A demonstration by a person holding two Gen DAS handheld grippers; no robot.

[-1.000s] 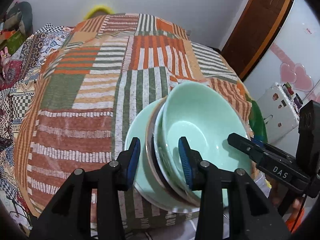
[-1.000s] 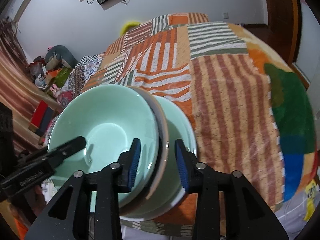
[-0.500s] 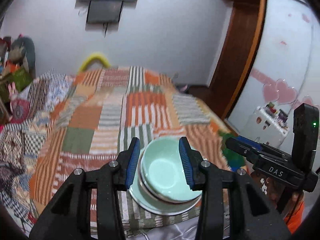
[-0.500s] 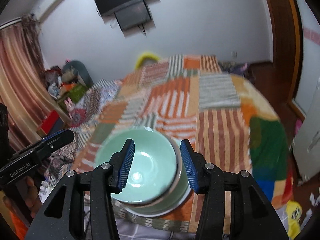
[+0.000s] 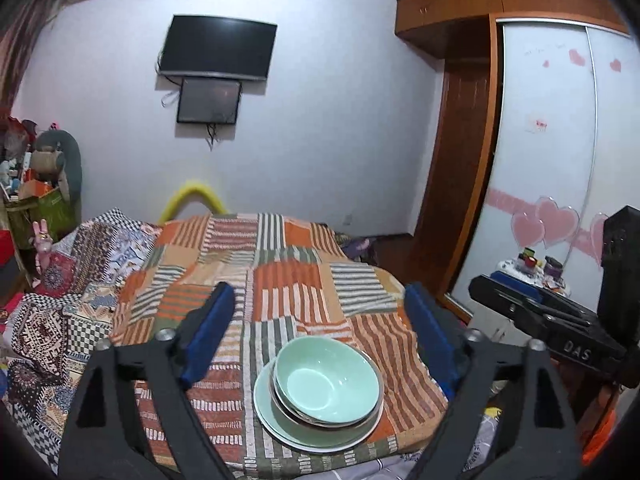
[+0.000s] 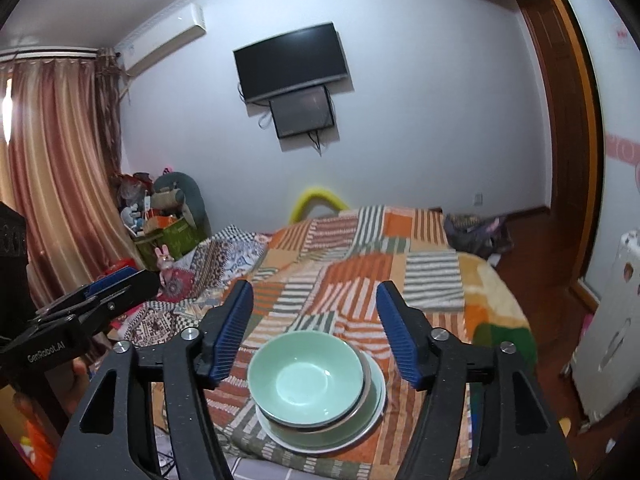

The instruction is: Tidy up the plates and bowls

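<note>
Both grippers lifted away from stack, which a second ago sat clamped between them. Left gripper (image 5: 320, 344) jaws opening, nothing between; right gripper (image 6: 316, 332) likewise. Green bowl (image 5: 326, 378) nested on plate (image 5: 280, 424), near edge of striped bedspread (image 5: 280, 280). Stacking looks done.

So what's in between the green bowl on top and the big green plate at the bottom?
In both wrist views, a dish with a dark, shiny rim sits between the green bowl and the big green plate. How many dishes are there, I cannot tell.
</note>
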